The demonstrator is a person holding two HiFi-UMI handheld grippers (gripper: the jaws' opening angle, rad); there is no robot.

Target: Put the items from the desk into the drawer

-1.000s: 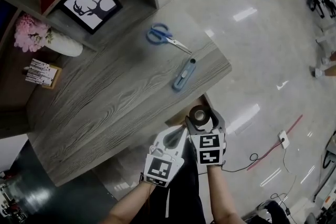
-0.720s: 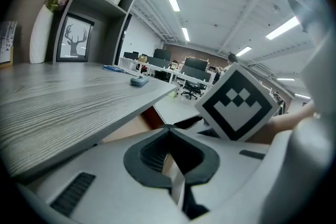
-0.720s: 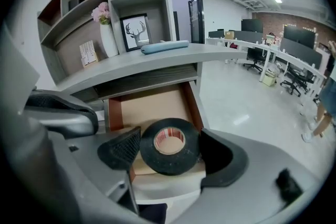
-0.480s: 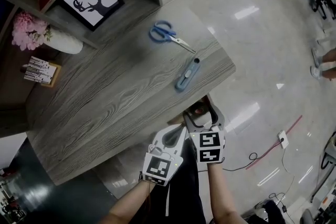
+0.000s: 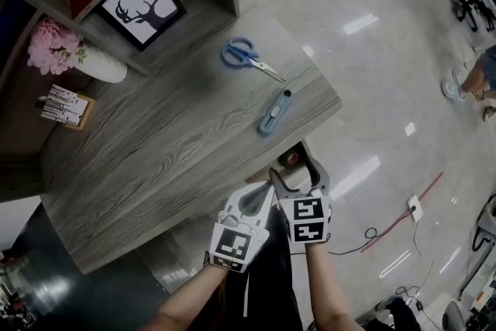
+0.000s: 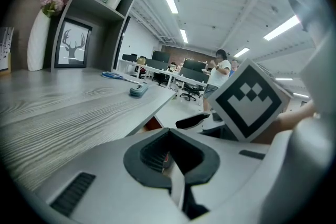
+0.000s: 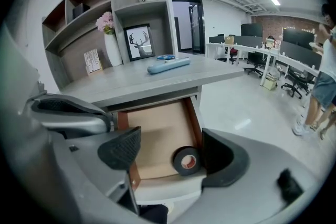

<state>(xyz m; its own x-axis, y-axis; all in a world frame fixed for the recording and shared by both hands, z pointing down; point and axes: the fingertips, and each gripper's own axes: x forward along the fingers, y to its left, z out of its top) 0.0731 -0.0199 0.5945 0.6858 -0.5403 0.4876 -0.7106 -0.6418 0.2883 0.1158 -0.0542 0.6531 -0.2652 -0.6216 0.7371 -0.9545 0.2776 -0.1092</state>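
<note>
Progress, as judged: one item stowed, two left.
- Black tape roll point(image 7: 186, 161): glossy ring with a reddish inner core, lying flat in the front right corner of the open drawer point(image 7: 157, 128).
- Outstanding: blue-handled scissors point(image 5: 246, 56) and blue utility knife point(image 5: 273, 112), both on the desk point(image 5: 155, 159).
- Right gripper point(image 7: 170, 152): jaws spread, empty, above the drawer.
- Left gripper point(image 6: 170, 160): jaws pressed together, holding nothing.
</note>
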